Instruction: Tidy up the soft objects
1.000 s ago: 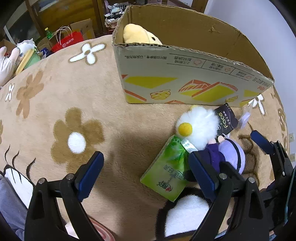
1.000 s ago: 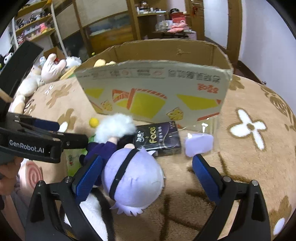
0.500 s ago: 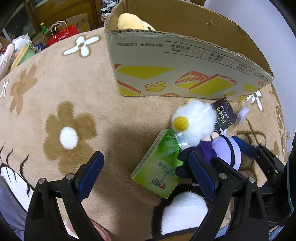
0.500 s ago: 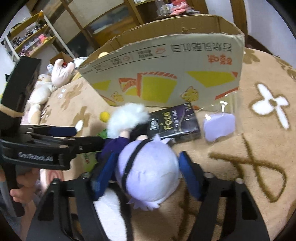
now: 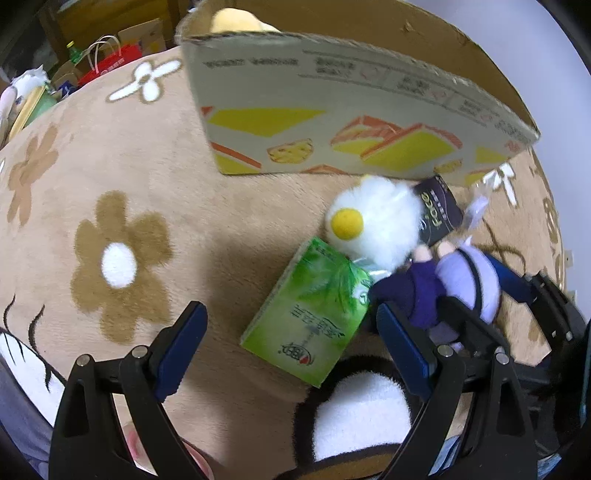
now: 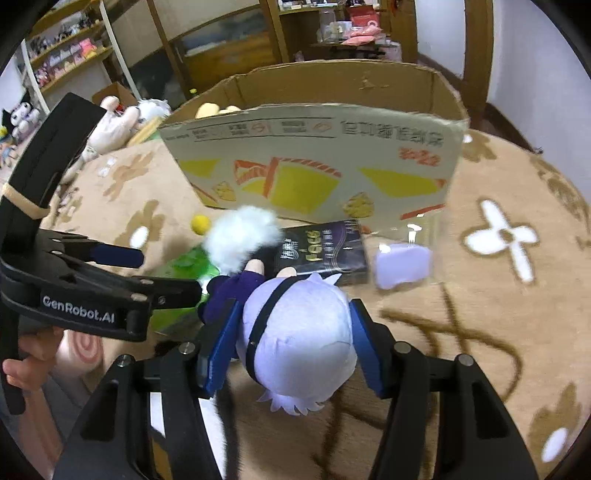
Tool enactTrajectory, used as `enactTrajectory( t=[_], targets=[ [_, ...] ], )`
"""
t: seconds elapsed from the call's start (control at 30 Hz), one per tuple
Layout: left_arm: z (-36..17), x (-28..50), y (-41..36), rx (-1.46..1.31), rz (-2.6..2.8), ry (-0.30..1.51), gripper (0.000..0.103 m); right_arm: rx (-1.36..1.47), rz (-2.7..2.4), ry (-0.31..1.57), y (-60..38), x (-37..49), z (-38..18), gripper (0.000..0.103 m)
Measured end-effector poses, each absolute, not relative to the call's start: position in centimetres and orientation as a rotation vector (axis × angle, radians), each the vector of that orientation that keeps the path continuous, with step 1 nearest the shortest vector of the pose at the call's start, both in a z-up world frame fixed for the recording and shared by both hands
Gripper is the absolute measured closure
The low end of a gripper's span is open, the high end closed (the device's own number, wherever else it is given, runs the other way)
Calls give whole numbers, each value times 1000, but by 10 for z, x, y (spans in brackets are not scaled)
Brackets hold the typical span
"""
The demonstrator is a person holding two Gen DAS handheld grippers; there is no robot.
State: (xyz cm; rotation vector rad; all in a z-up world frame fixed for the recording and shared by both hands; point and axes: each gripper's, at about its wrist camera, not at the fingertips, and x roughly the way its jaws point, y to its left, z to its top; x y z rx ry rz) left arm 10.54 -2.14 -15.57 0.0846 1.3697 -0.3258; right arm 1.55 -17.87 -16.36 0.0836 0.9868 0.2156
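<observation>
A lilac-haired plush doll (image 6: 299, 343) in a dark purple outfit lies on the tan flowered blanket; it also shows in the left wrist view (image 5: 461, 280). My right gripper (image 6: 291, 347) is shut on the doll's head, a blue pad on each side. A white fluffy plush with a yellow ball (image 5: 373, 225) lies beside it, next to a green tissue pack (image 5: 314, 314). My left gripper (image 5: 291, 343) is open and empty, just above the tissue pack. A cardboard box (image 5: 332, 122) stands behind, with a yellow plush (image 5: 236, 24) inside.
A black "Face" packet (image 6: 321, 251) and a clear bag with a lilac item (image 6: 402, 266) lie in front of the box. A black-and-white plush (image 5: 358, 413) sits under my left gripper. More plush toys (image 6: 118, 122) and shelves are far left.
My right gripper has closed from open onto the doll's head. My left gripper has moved forward toward the tissue pack and stays open.
</observation>
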Motion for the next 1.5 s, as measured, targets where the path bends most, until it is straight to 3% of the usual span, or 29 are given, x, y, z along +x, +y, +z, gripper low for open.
enactTrajectory(
  t=[0.23,0.3,0.4,1.37,1.5],
  targets=[
    [-162,97,-28,132,-332,1375,12,43,194,1006,-178,16,-170,41],
    [-164,94,-28,127,-334,1387,17,34,195,1005,-177,16,-172,41],
    [-171,93,-27,121,-336,1415,32,63,189,1017,-179,18,-176,40],
    [-112,41,-22,108,-266,1224,38,54,62,856,-199,-5,-134,43],
    [-118,39,-22,93,-282,1269,40,47,58,832,-200,-8,-127,43]
  ],
)
